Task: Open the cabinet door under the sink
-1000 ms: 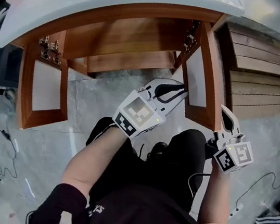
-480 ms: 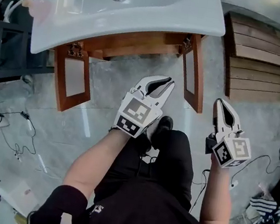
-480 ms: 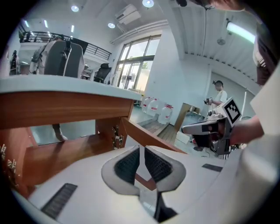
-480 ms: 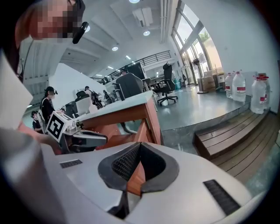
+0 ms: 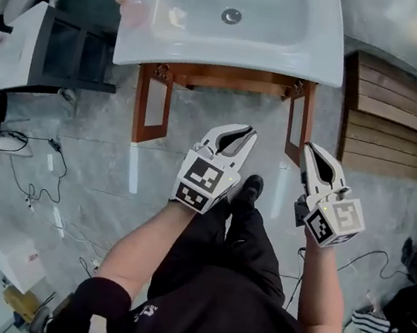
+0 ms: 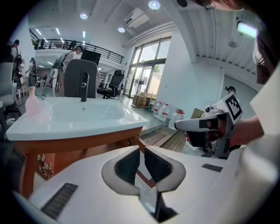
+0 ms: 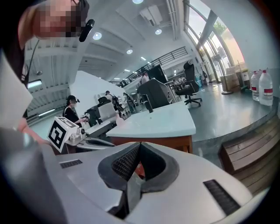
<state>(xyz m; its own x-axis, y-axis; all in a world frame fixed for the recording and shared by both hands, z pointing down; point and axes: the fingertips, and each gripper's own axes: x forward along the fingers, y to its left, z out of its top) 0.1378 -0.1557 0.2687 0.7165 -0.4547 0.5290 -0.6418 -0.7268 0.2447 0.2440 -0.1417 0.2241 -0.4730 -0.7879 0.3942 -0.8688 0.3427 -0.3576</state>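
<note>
Cabinet doors (image 5: 152, 108) hang open under the sink (image 5: 289, 53), ahead of both grippers and untouched. The left gripper (image 5: 245, 133) has its jaws slightly apart and empty. The right gripper (image 5: 311, 149), nearer a door, is closed.

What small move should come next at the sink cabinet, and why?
Probably just back away: the left door and right door already stand wide open, and the left claw and right claw hold nothing.
</note>
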